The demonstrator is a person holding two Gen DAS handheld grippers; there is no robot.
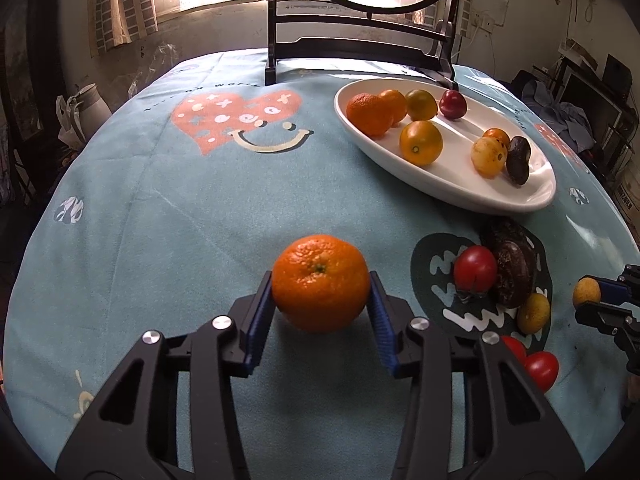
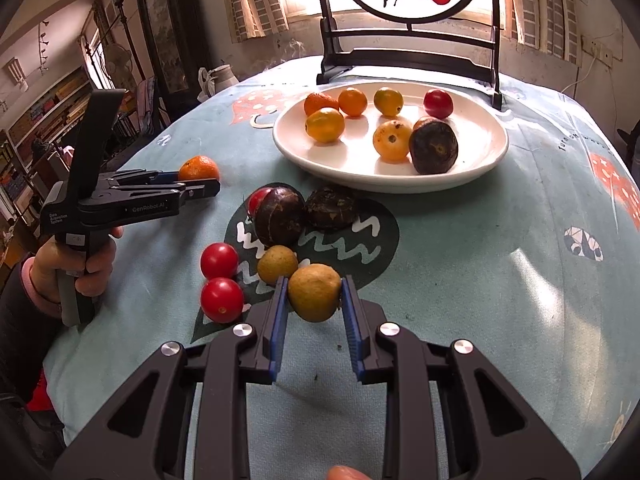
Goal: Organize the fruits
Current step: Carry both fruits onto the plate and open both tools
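The orange (image 1: 320, 282) was pinched between the two fingers of the left gripper (image 1: 320, 300), lifted above the blue cloth (image 1: 180, 220) of the counter. The right gripper (image 2: 314, 300) was pinching a small yellow fruit (image 2: 314, 292) beside the loose red tomatoes (image 2: 221, 299) and dark fruits (image 2: 280, 216). Farther back, the white plate (image 2: 348, 172) carried several orange, yellow, red and dark fruits, in front of a dark wooden stand (image 2: 408, 60).

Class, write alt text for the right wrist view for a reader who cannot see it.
The right gripper is shut on a yellow-brown fruit, held above a blue tablecloth. Beyond it, loose red, yellow and dark fruits lie before a white plate of fruit. At left, the left gripper holds an orange.
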